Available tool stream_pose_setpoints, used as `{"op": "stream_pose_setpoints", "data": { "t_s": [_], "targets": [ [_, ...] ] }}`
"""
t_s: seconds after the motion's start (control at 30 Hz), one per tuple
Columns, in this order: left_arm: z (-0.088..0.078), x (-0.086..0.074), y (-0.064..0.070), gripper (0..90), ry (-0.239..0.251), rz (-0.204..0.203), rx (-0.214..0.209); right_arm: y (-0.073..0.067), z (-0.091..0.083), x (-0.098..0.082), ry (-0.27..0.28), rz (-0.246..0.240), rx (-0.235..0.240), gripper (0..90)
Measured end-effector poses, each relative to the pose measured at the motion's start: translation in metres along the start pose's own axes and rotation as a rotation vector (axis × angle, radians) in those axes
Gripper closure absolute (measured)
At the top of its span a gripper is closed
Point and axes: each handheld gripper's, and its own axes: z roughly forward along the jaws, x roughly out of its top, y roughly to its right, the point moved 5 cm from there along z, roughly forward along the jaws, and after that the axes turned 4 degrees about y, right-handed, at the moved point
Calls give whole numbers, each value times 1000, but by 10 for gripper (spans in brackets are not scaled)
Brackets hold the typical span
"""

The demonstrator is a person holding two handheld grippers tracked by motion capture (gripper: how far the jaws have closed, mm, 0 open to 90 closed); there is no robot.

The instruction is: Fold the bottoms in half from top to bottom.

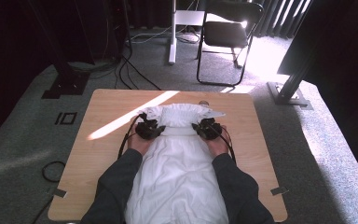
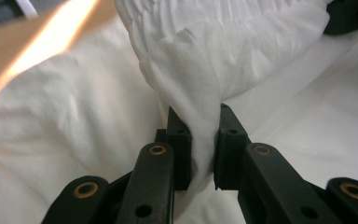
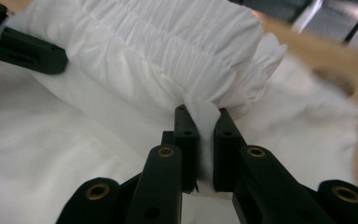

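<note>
White cloth (image 1: 175, 172), perhaps a garment with a gathered, pleated band, lies along the middle of a wooden table (image 1: 261, 154), running from the near edge to just past the centre. A person's two hands (image 1: 137, 143) come in from the bottom, each holding a black gripper. The left gripper (image 2: 204, 140) has its jaws pinched narrow on a fold of fabric at one end of the pleated band (image 3: 168, 51). The right gripper (image 3: 204, 140) pinches the other end the same way. Holding both ends at once likely keeps the band level, ready for folding back over the flat cloth. A black chair (image 1: 228, 32) stands beyond the table.
</note>
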Motion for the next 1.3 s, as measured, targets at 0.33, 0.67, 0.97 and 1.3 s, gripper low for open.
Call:
{"op": "stream_pose_setpoints", "data": {
  "t_s": [0.33,0.67,0.97,1.3],
  "targets": [
    [-112,55,59,807,260,137,-81,-27,-115,55,295,-84,55,837],
    [-104,-23,87,794,98,115,-161,-58,-130,-17,140,-97,149,831],
    [-67,-113,103,779,-147,87,-192,-80,-104,-108,-128,-84,208,822],
    [-47,-106,77,779,-160,121,-144,-83,-75,-114,-195,-61,176,814]
  ]
}}
